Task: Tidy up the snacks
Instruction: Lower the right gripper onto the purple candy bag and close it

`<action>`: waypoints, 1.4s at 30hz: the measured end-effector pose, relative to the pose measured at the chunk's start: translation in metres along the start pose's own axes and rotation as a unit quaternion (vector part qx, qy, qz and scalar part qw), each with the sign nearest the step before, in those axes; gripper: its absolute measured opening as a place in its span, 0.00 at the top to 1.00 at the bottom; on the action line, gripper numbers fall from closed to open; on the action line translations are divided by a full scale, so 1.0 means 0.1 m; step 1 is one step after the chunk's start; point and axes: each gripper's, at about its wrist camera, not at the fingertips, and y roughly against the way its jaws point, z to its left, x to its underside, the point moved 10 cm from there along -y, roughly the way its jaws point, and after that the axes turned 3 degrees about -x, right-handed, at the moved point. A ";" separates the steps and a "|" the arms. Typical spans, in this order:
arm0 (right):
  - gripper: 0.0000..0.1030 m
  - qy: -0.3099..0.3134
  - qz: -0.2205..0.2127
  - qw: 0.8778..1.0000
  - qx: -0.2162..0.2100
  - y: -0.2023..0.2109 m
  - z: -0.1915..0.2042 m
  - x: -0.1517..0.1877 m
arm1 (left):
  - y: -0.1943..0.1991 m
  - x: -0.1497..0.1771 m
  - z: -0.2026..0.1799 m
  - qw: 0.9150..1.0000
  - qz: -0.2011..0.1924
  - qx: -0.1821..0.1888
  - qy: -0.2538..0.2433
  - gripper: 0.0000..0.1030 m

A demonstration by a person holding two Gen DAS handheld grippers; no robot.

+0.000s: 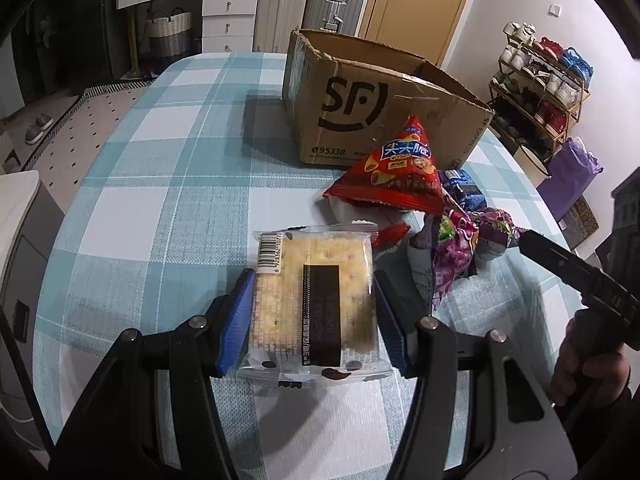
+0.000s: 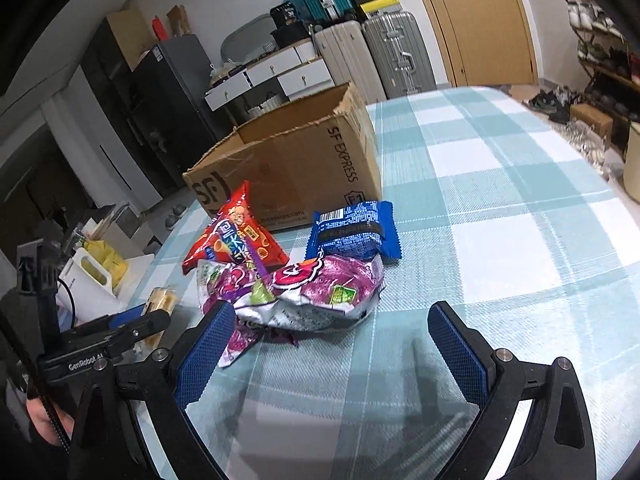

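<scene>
My left gripper [image 1: 314, 296] is shut on a clear cracker pack [image 1: 314, 300], its blue pads against both sides; the pack also shows in the right wrist view [image 2: 162, 300]. Beyond it lies a pile: a red triangular chip bag [image 1: 396, 172], a purple snack bag [image 1: 456, 252] and a blue packet [image 1: 464, 190]. An open cardboard SF box [image 1: 360, 108] stands behind. My right gripper [image 2: 332, 340] is open and empty, just in front of the purple bag [image 2: 304, 292], with the red bag [image 2: 236, 236], the blue packet [image 2: 352, 232] and the box [image 2: 296, 160] beyond.
The table has a blue and white checked cloth [image 1: 160, 184]. Suitcases [image 1: 312, 4], white drawers [image 1: 228, 16] and a wooden door [image 1: 420, 0] stand behind. A shoe rack [image 1: 540, 80] is at the right. A white holder [image 2: 92, 280] sits off the table's left edge.
</scene>
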 end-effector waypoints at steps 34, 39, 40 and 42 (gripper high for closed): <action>0.33 -0.003 0.033 0.998 -0.058 -0.44 0.12 0.00 | -0.06 -0.10 0.02 1.000 0.006 0.012 0.009 0.47; 0.64 -0.022 0.032 0.996 -0.079 -0.41 0.09 0.01 | -0.01 -0.10 0.02 1.000 0.005 0.011 0.010 0.47; 0.64 -0.022 0.033 0.996 -0.079 -0.41 0.09 0.01 | 0.00 -0.10 0.02 1.000 0.005 0.012 0.009 0.47; 0.64 -0.017 0.030 0.996 -0.080 -0.40 0.12 0.01 | 0.03 -0.10 0.02 1.000 0.003 0.011 0.008 0.47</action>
